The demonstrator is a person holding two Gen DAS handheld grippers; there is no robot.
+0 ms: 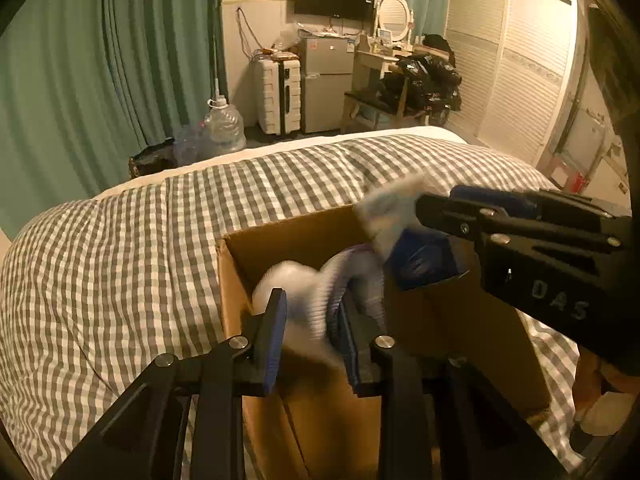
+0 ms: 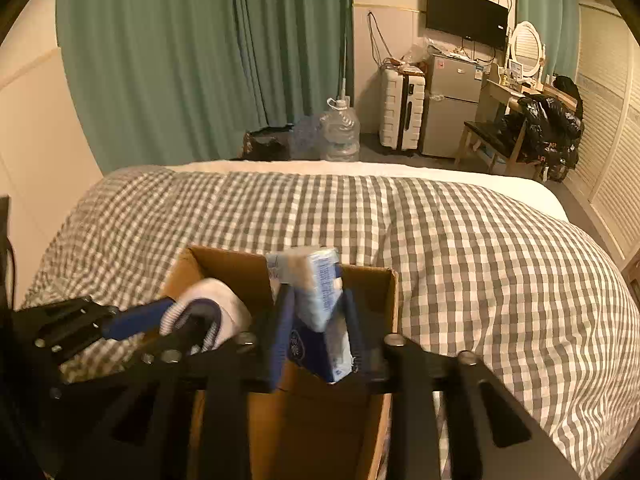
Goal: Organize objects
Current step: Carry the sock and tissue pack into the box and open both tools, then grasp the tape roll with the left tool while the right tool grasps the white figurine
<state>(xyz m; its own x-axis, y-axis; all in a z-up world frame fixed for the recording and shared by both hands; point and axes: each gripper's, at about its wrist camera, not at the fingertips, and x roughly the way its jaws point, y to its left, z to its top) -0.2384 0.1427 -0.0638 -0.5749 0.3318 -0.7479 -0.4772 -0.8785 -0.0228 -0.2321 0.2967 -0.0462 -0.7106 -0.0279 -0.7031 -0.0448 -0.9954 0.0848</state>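
Box point(image 2: 372, 292) directly below both loads! Left gripper point(image 1: 310, 316) pinching white sock point(image 1: 298, 292), hanging over near-left corner. Right gripper point(image 2: 318, 320) clamped on tissue pack point(image 2: 320, 280), long axis upright, nearer far wall. Straight down for both, probably.

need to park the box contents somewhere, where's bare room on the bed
The checked duvet lies bare right of the cardboard box and beyond it up to the white sheet edge. It is crowded over the box: left tongs hold a sock, right tongs a tissue pack.
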